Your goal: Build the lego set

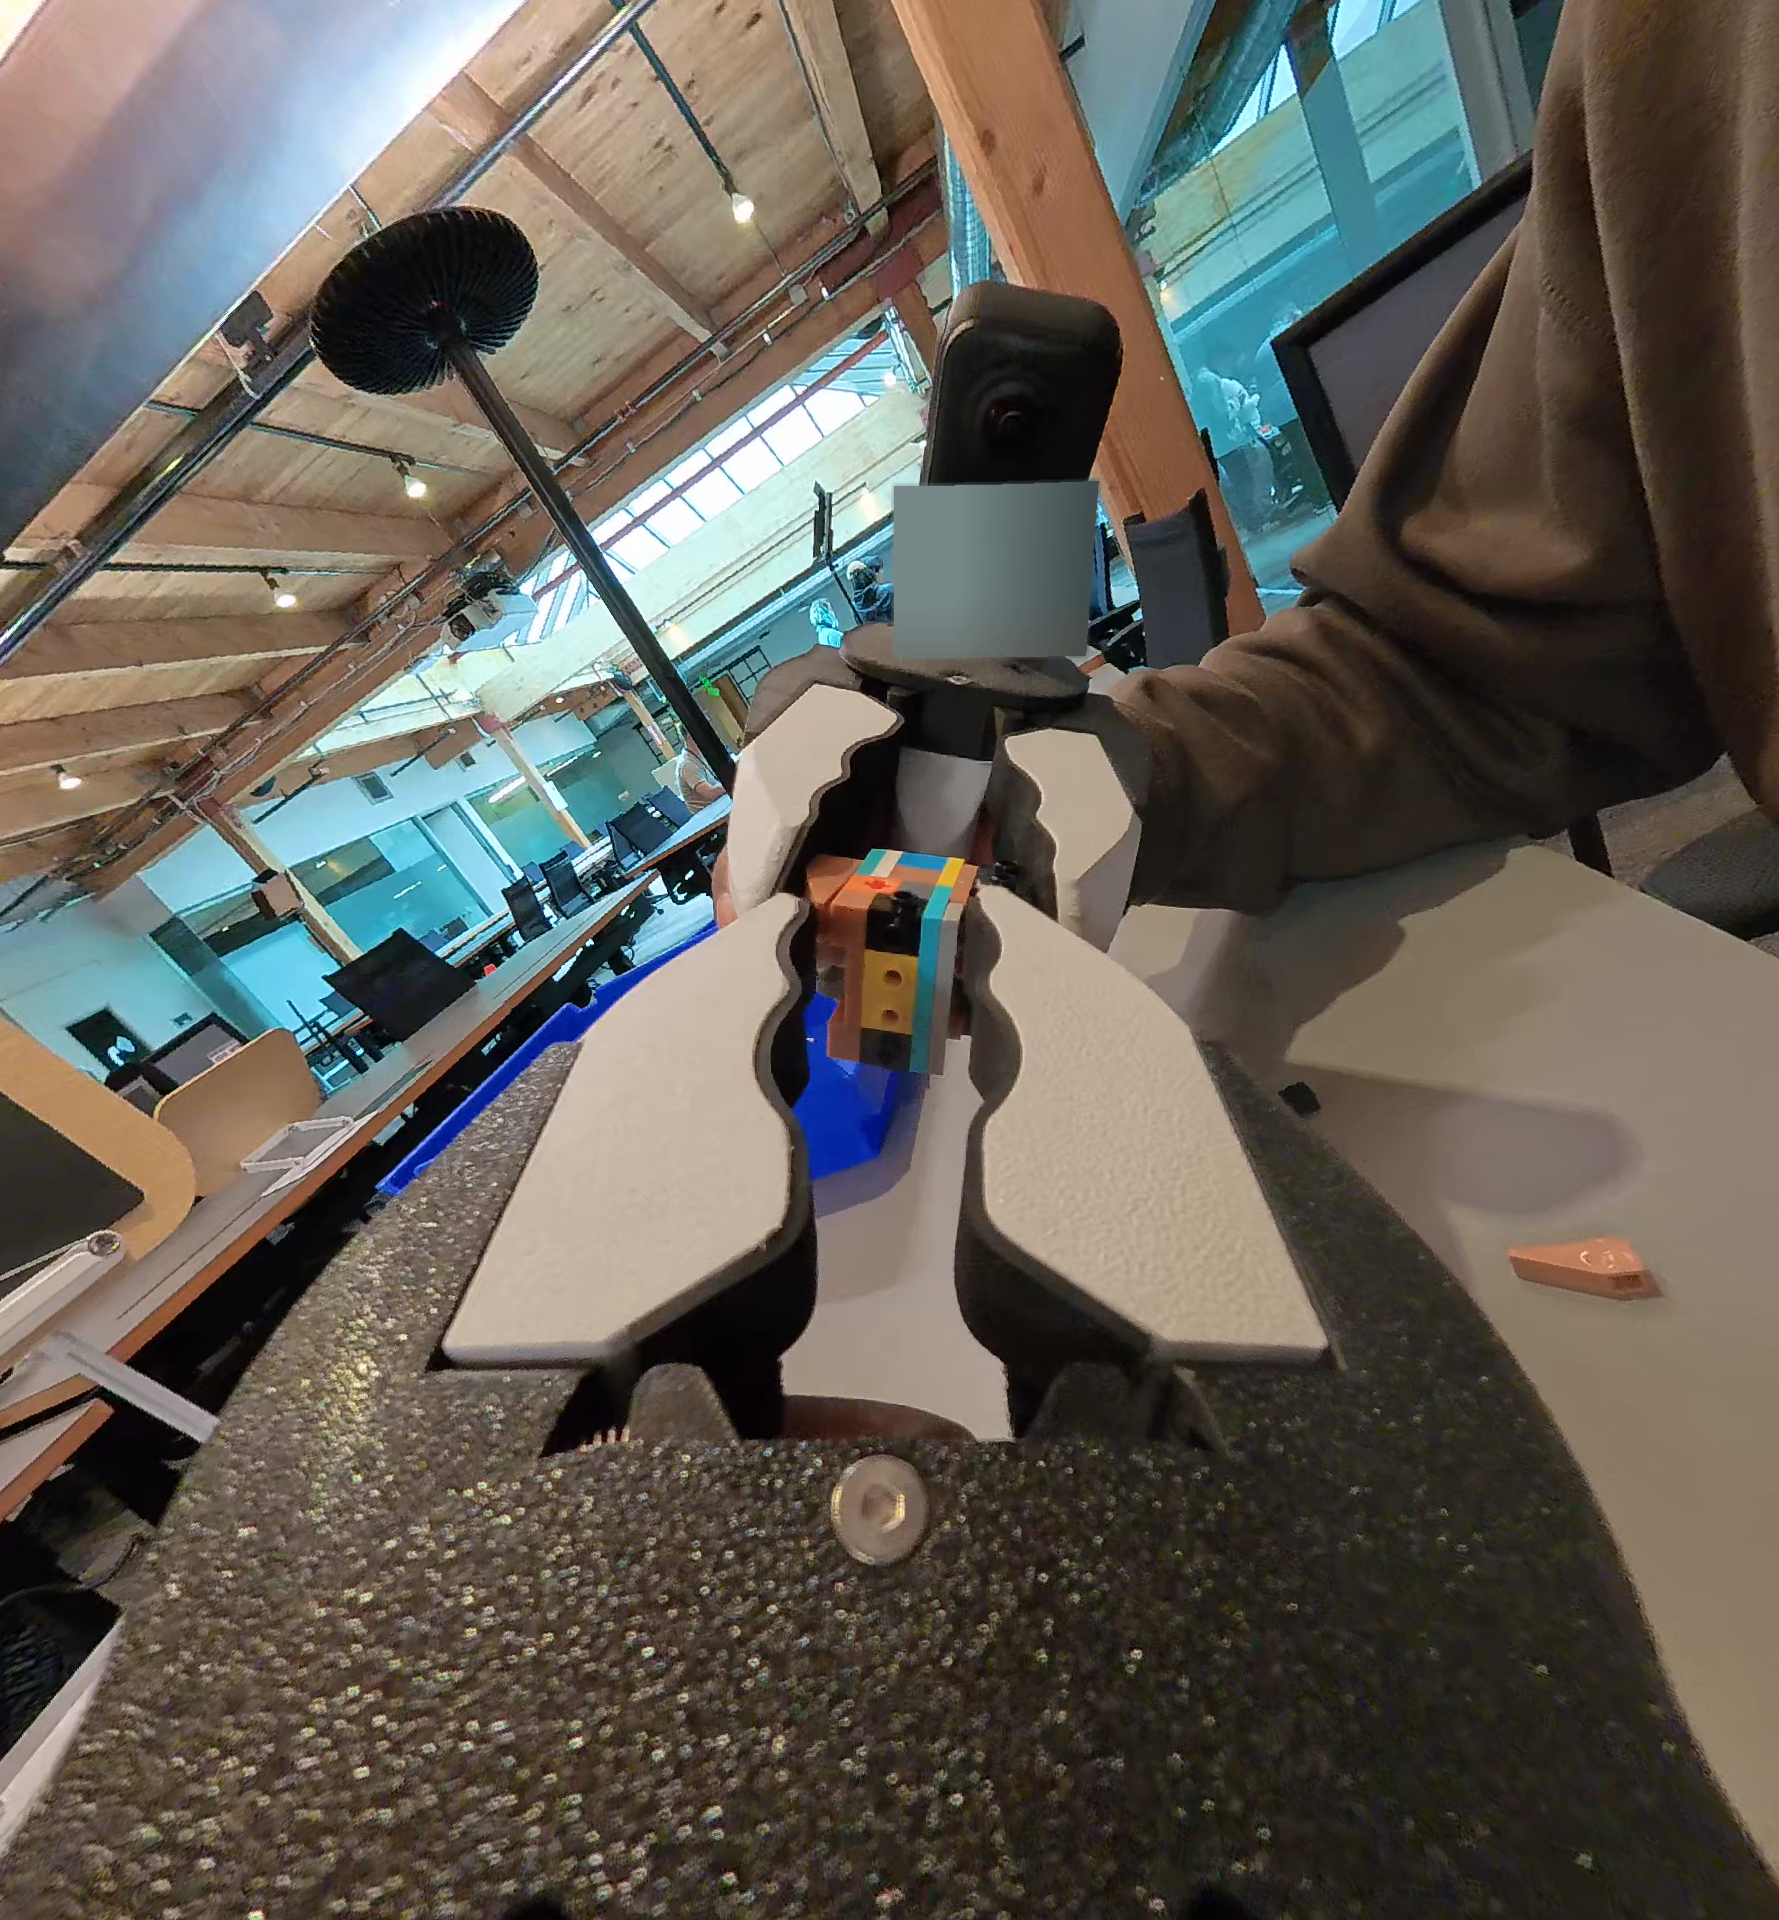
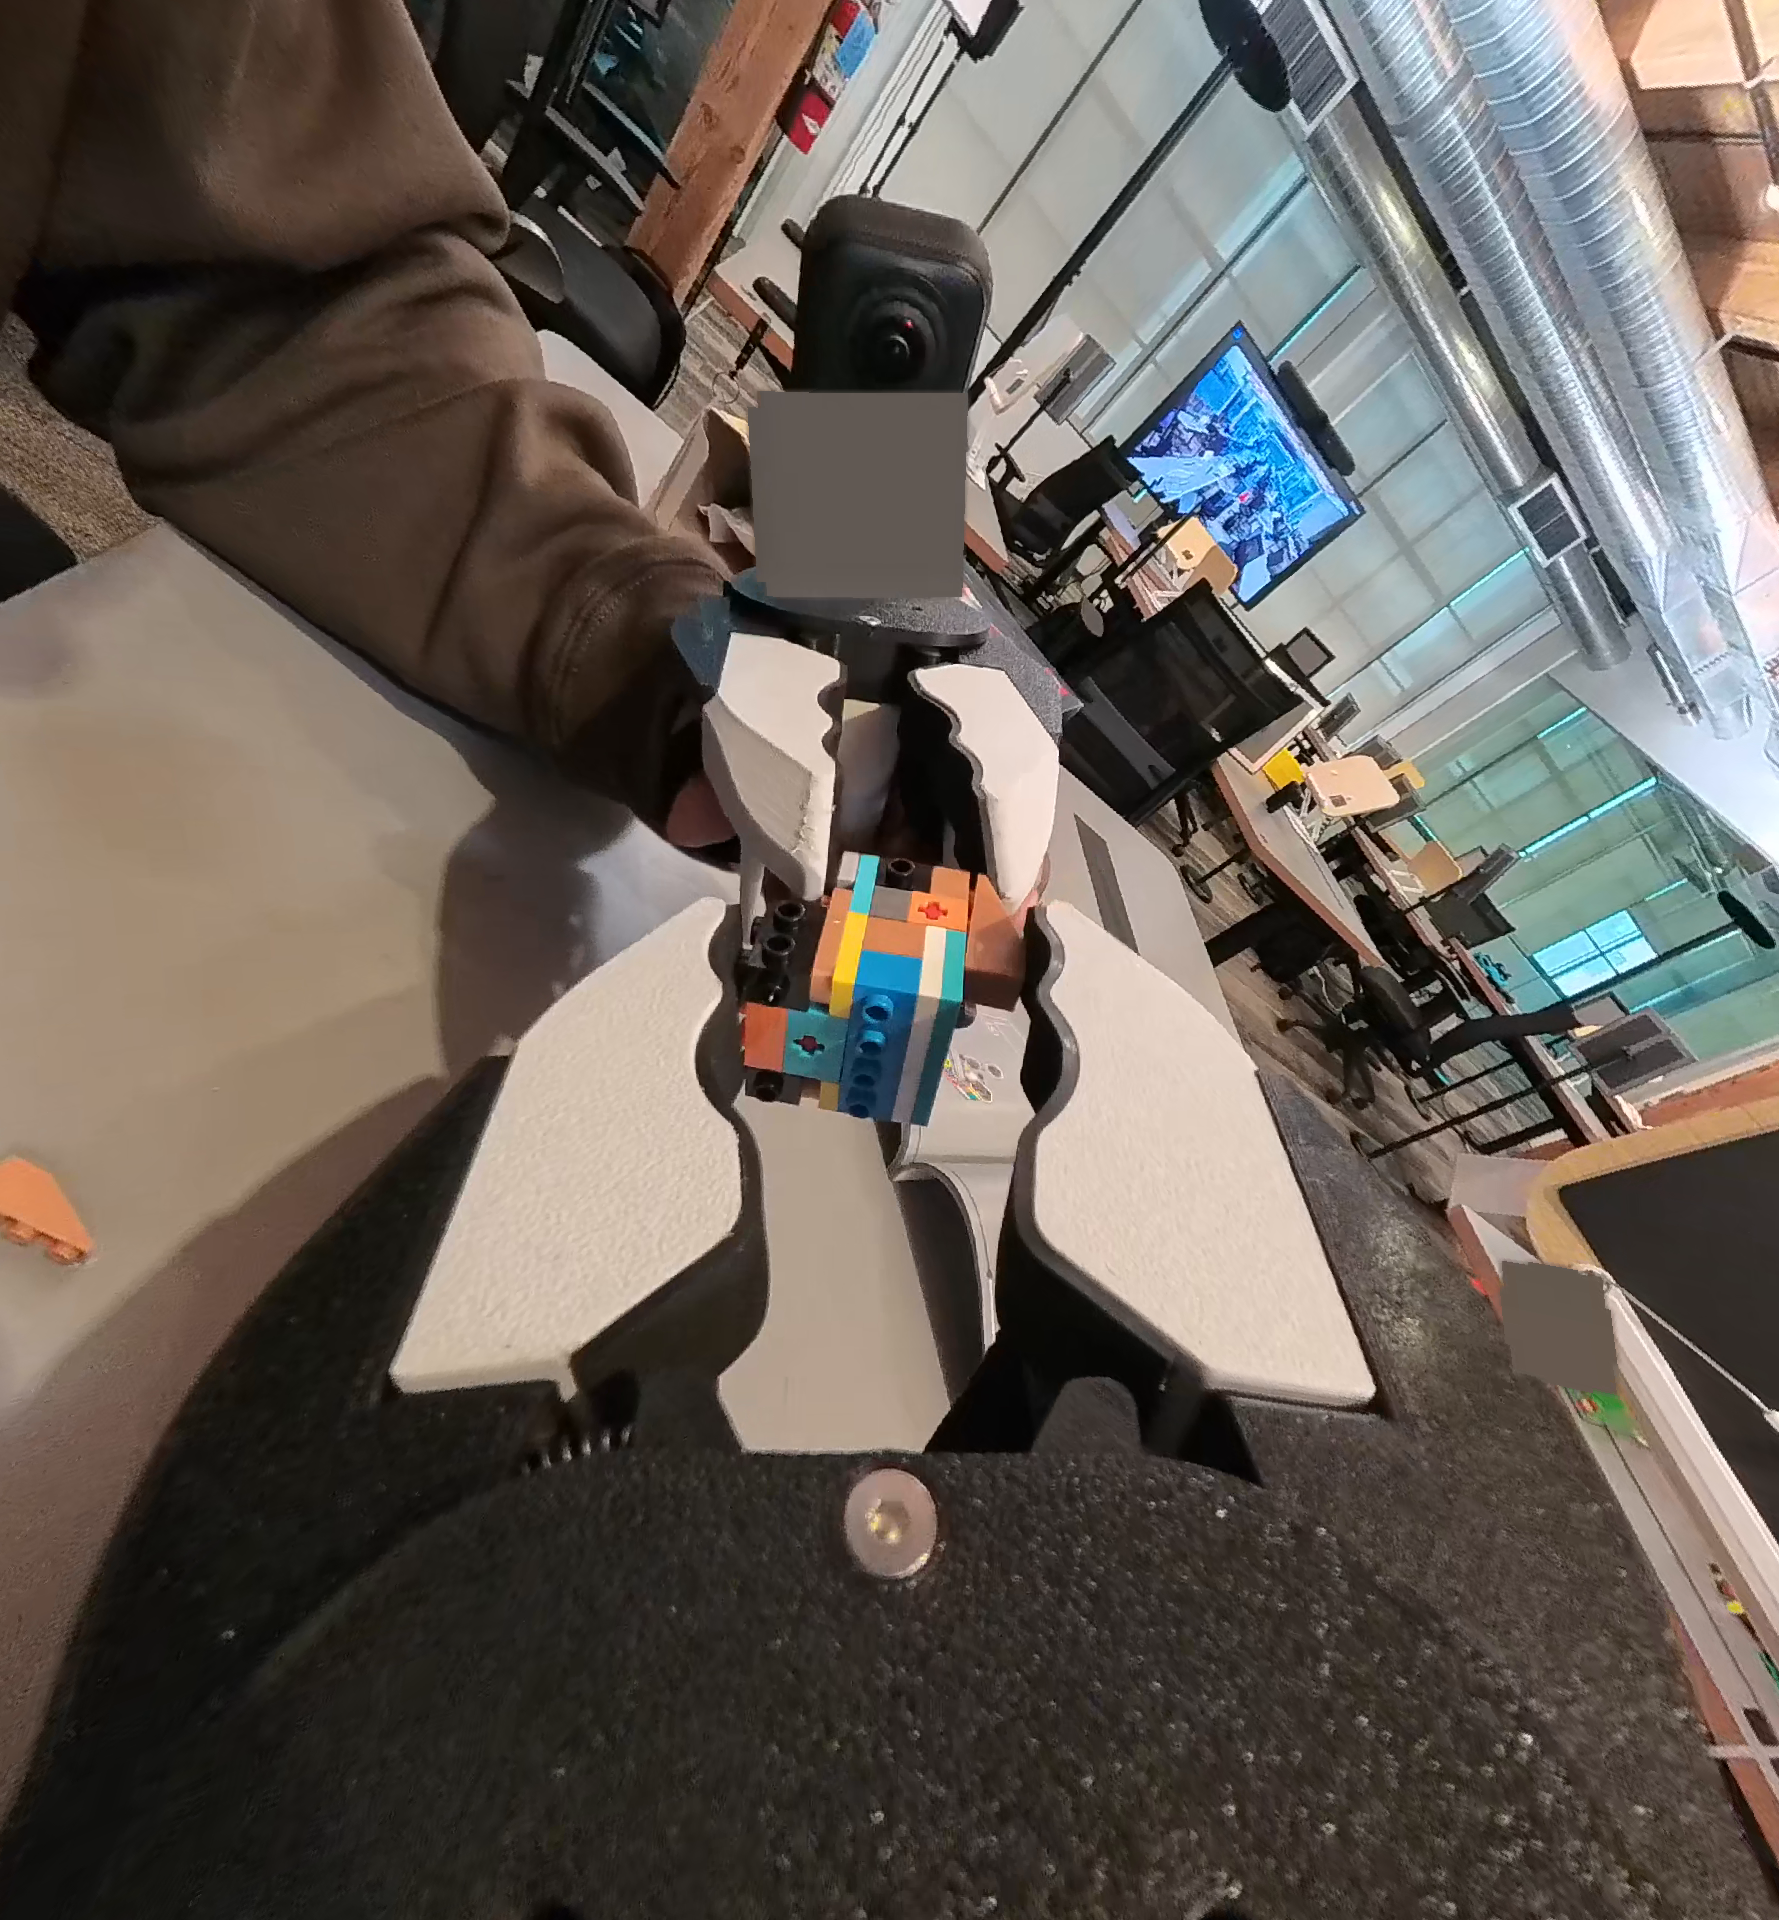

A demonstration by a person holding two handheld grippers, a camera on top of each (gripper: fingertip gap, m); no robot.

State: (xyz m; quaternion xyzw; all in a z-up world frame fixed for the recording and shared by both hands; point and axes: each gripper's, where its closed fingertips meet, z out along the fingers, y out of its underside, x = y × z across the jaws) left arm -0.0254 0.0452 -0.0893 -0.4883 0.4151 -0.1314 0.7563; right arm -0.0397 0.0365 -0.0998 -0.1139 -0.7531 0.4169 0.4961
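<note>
Both hand-held grippers (image 1: 880, 935) (image 2: 880, 940) clamping lego block (image 2: 864, 997)

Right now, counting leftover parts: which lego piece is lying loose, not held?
The orange wedge piece, alone on the grey table; the multicoloured lego block sits between both grippers.

A pale grey table (image 1: 1550, 1060) carries one small orange wedge brick (image 1: 1586, 1270), lying alone.

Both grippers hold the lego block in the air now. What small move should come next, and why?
Probably release the right gripper and reach for the loose orange wedge piece on the table: the lego block is already clamped by the left gripper, and that piece lies unattached.
</note>
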